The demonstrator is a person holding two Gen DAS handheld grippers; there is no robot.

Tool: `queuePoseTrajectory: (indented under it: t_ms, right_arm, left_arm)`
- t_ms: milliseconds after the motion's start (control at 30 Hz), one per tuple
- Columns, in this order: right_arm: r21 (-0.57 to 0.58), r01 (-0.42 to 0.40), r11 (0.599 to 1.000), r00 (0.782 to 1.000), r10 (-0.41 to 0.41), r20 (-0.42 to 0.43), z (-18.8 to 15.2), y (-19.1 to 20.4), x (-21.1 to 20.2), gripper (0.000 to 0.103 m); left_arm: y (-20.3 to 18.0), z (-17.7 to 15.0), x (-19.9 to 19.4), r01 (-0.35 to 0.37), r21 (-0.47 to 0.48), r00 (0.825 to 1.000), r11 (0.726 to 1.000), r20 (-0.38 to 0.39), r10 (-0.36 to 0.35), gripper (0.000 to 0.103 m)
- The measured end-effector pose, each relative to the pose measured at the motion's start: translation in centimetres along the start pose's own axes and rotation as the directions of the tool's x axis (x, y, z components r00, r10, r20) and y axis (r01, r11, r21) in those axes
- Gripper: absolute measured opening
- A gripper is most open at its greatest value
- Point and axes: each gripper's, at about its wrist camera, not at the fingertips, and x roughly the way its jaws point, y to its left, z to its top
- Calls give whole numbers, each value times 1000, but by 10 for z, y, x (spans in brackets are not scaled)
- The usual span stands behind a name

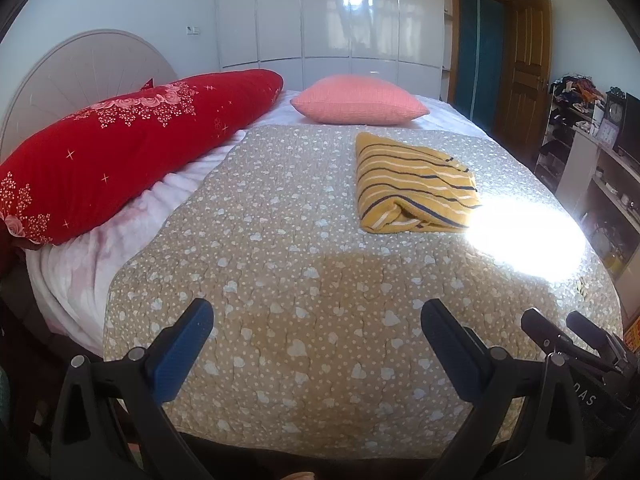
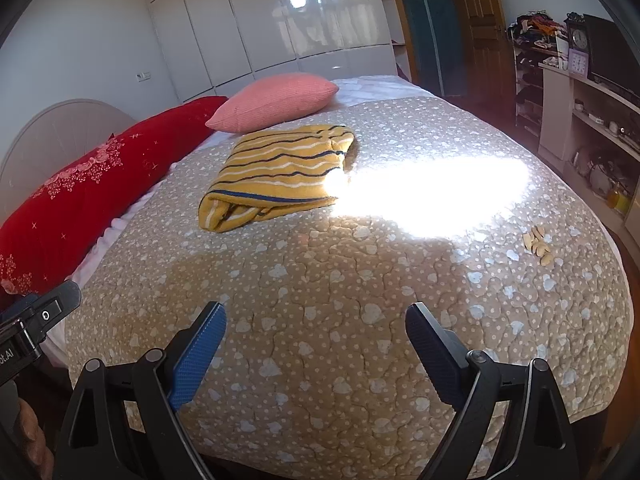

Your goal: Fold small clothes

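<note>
A glare patch [image 2: 432, 196] ahead of the right gripper bleaches out the near corner of the folded striped garment [image 2: 276, 172] and the quilt's [image 2: 320, 340] print beneath. Items on the shelves [image 2: 600, 128] to its right (crockery, perhaps) are too small to identify; the red bolster [image 1: 120, 148] runs off frame left.
</note>
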Motion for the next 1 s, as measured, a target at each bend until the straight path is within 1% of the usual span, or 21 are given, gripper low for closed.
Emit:
queuePoseTrajectory:
  t_ms: [333,567,633,700,800,933,1000]
  right_arm:
    - [-1,21,1000,1000,-21,-18,0,-1,6,94]
    - [-24,43,999,997,-44,-63,7,3,26,94]
    - [-40,46,998,997,-49,-67,6,5,29,94]
    - [-56,51,997,996,-54,-70,5,6,32,94]
    - [-82,60,995,995,-66,-69,9,8,38,94]
    - [-102,68,992,995,-75,-69,18,10,51,94]
    - [-100,64,993,995,-72,-74,20,10,58,94]
  left_arm:
    - [2,-8,20,15,0,998,1000,-62,-15,103]
    - [12,-10,29,20,-27,996,999,-87,-23,103]
    - [15,-7,33,32,-37,995,999,-93,-35,103]
    - [16,0,42,58,-38,993,998,-97,-61,103]
    - [12,11,57,43,1,995,999,-85,-43,103]
    - [5,18,80,100,5,987,995,-131,-98,103]
    - [2,17,85,112,5,985,994,-133,-110,103]
